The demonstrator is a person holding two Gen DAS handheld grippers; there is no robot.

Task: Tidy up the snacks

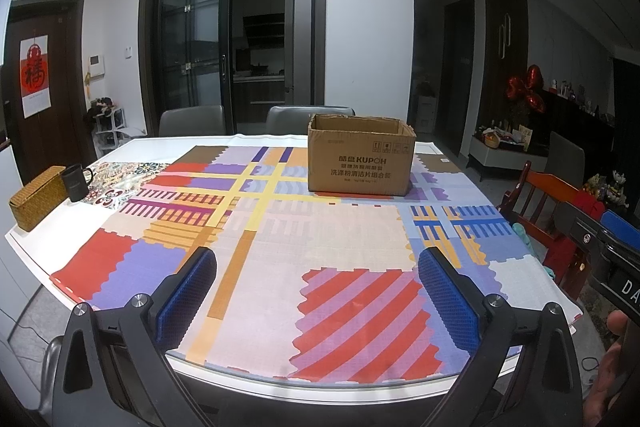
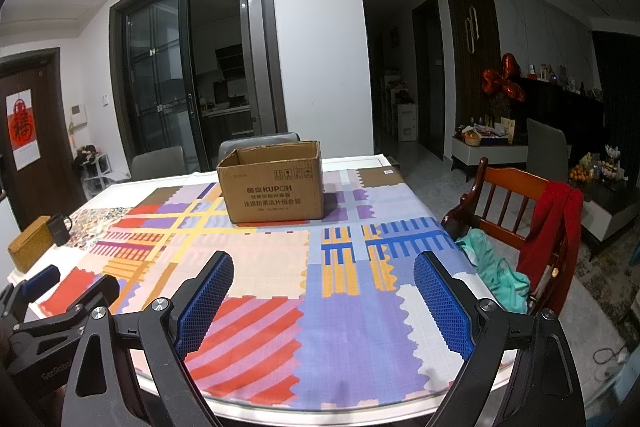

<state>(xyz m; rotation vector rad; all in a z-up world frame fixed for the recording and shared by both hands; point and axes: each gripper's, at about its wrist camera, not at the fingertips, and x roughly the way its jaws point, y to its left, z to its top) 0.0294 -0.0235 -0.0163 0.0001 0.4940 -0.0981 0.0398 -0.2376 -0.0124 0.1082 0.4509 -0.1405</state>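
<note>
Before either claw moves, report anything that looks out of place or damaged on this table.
No snacks are in sight. The cardboard box stands open, its top edge ragged where the flaps look torn off. A teal cloth spills from the wooden chair toward the table edge. Left claw and right claw are open and hold nothing.

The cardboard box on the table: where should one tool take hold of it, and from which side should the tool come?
Grip the box by its near top rim, coming from above, one finger inside and one outside. The top is open, so that wall's edge is bare and thin enough. The body looks wider than the open left tool or right tool; a grip across it seems unlikely.
</note>
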